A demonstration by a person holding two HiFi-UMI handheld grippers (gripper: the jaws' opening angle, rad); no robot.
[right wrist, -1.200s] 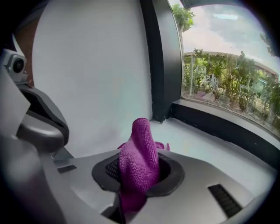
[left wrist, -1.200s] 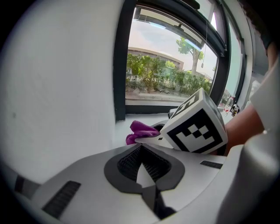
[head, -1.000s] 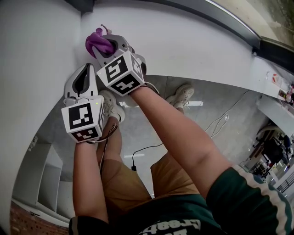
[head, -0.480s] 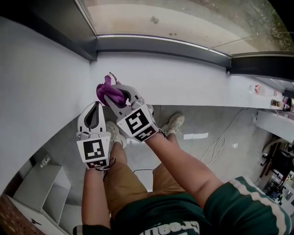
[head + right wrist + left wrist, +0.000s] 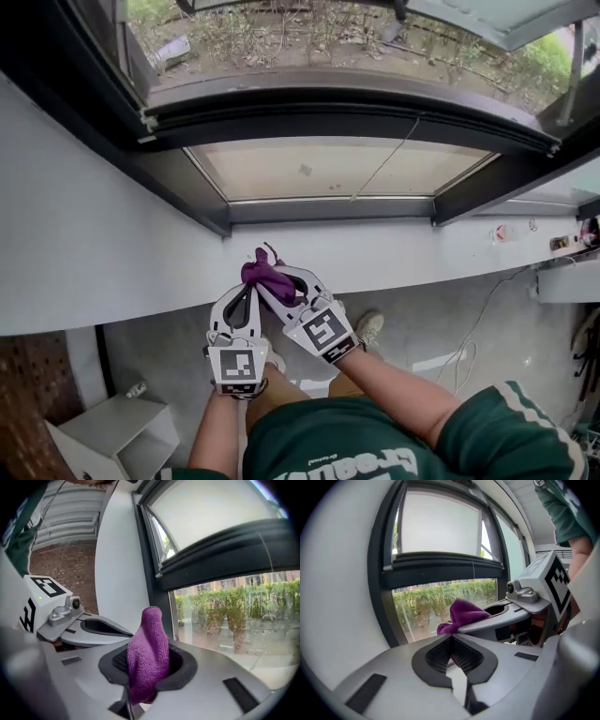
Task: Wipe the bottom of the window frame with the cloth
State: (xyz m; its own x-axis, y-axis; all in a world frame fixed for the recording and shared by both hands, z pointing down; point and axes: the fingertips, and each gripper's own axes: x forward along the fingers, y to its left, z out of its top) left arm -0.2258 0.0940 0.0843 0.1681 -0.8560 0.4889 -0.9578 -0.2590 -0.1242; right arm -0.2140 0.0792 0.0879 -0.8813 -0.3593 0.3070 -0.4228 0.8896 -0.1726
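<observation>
A purple cloth [image 5: 267, 275] is bunched in the jaws of my right gripper [image 5: 273, 282], which is shut on it; it stands up between the pads in the right gripper view [image 5: 149, 653]. My left gripper [image 5: 246, 292] sits just left of it, jaws shut with nothing between them [image 5: 451, 643]. The cloth [image 5: 464, 613] pokes out of the right gripper [image 5: 487, 620] beside it. Both tips are in front of the white wall [image 5: 403, 248], below the dark bottom rail of the window frame [image 5: 328, 210] and apart from it.
The dark window frame runs up the left side [image 5: 112, 141] and right corner [image 5: 497, 178]. Down on the floor are a white box [image 5: 112, 436], a cable [image 5: 478, 323] and the person's shoe [image 5: 370, 326].
The head view has tipped upward, bringing the whole window and its bottom rail into view. The two grippers stay close together, the cloth still held in the right one.
</observation>
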